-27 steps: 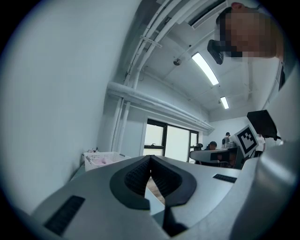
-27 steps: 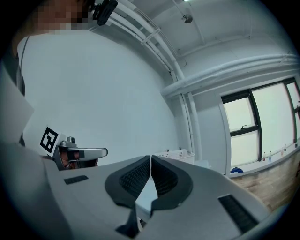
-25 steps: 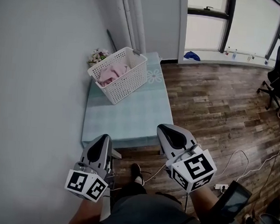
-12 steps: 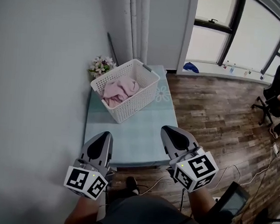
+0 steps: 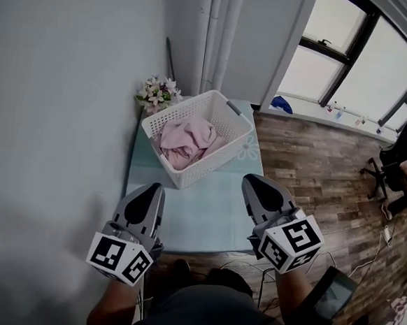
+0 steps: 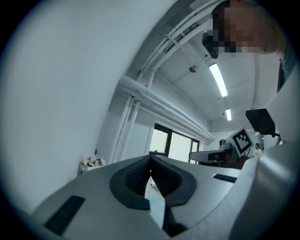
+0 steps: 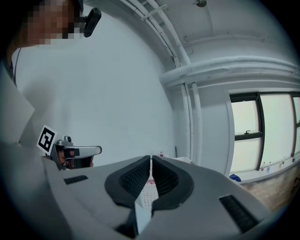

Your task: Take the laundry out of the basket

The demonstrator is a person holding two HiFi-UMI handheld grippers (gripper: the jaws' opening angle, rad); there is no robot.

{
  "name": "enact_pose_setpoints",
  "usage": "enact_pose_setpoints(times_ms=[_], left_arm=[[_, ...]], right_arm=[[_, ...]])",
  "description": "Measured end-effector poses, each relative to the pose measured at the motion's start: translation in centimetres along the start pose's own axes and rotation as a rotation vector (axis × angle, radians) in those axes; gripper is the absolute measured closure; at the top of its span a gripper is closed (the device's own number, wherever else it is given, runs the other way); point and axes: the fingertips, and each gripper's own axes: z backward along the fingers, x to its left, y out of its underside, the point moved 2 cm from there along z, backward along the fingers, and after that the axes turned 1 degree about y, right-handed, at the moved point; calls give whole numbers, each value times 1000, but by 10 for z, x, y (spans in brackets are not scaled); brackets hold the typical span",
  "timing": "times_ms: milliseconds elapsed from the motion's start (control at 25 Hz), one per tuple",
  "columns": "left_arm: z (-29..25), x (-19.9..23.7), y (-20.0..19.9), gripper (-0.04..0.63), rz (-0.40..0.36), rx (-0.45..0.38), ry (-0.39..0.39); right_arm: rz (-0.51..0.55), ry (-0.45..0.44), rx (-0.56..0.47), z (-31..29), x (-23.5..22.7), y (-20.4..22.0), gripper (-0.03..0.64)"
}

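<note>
The white basket stands on the pale blue bench beside the wall, with the pink laundry heaped inside it and a small bunch of flowers just behind. The left gripper and the right gripper hover at the bench's near edge, apart from the basket. Each has its jaws closed together, with nothing between them.

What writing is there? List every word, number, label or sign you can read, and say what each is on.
No readable text anywhere.
Cubes on the left gripper and right gripper: black-and-white square patterns only, no letters.
white basket: no label visible.
small items on the windowsill: too small to read.
</note>
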Motion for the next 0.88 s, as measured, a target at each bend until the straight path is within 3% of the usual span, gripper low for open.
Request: enact_pose_setpoints(times_ms=[200, 480, 680, 880], left_arm=[[-19, 13, 1, 586, 0, 6, -44], [-51, 4, -20, 586, -71, 10, -126], [-75, 3, -16, 586, -35, 10, -181], [-90, 14, -16, 586, -86, 58, -259]], right_arm=[[8, -32, -12, -27, -18, -8, 598], [30, -150, -39, -54, -44, -28, 586], [78, -237, -14, -73, -73, -25, 469], [89, -293, 27, -111, -96, -22, 374]])
